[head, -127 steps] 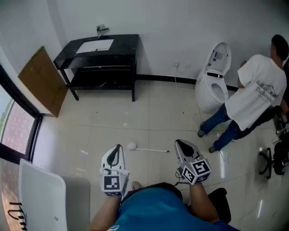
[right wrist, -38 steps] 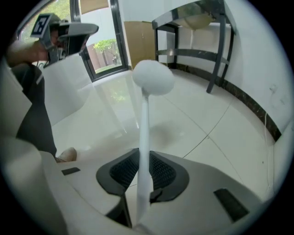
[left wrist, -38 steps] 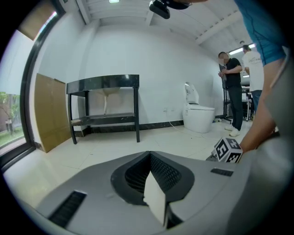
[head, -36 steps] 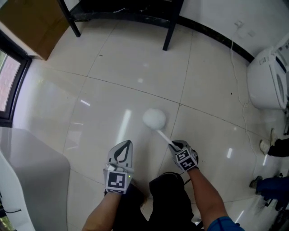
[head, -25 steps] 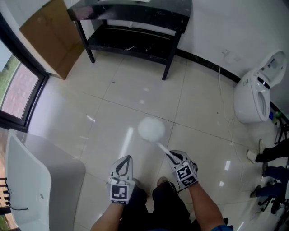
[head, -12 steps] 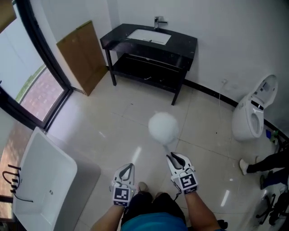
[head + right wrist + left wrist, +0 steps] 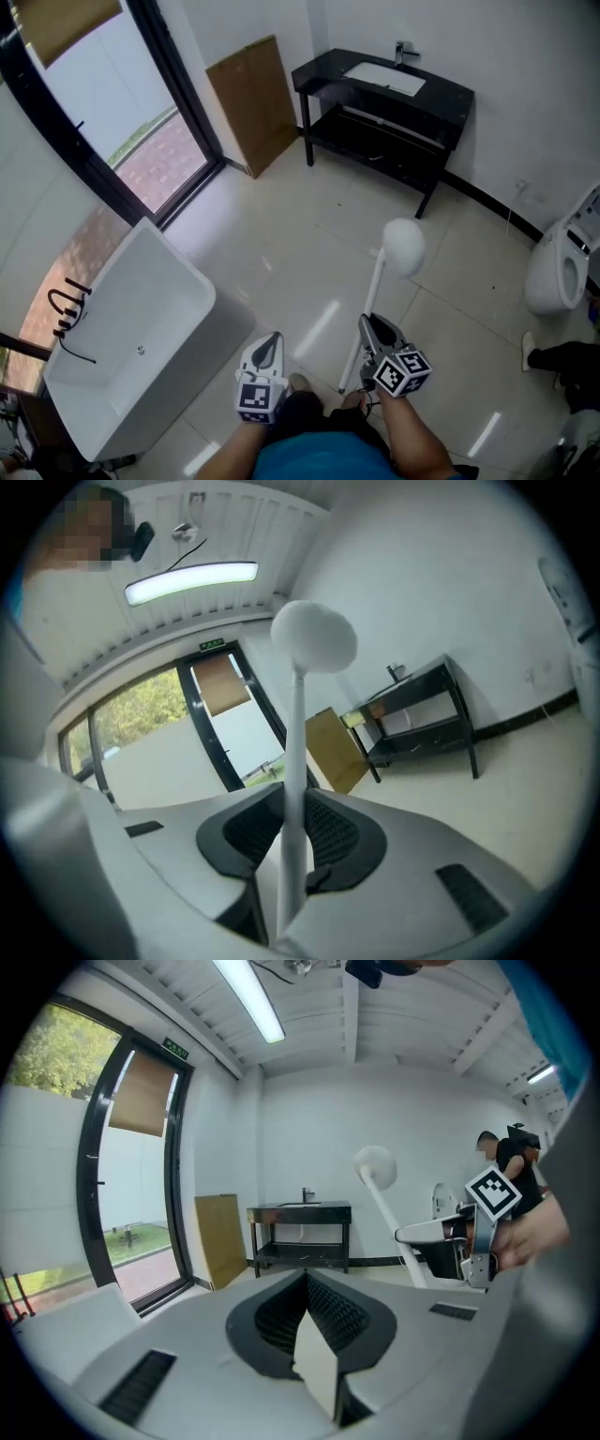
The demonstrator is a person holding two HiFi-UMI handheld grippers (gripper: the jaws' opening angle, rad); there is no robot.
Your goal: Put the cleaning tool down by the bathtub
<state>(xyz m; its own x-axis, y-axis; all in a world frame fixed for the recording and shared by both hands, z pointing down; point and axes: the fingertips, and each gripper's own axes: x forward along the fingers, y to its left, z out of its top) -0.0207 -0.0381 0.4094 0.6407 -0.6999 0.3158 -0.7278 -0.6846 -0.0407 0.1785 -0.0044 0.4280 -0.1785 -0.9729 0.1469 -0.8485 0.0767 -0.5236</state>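
Only head view shows bathtub (image 7: 112,309), at 9 o'clock. Right gripper (image 7: 292,803) jaws clamp cleaning tool (image 7: 298,752) (white rod w/ round head, upright); left gripper (image 7: 307,1283) jaws together, empty.

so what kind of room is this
A bathroom, it seems: a white bathtub on the tiled floor, a toilet by the wall, and a black vanity with a basin and tap.

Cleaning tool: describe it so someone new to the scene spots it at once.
Right of the white bathtub, above the tiled floor, the right gripper clamps the tool. It is a thin white stick topped by a white ball, the only item held in a gripper.
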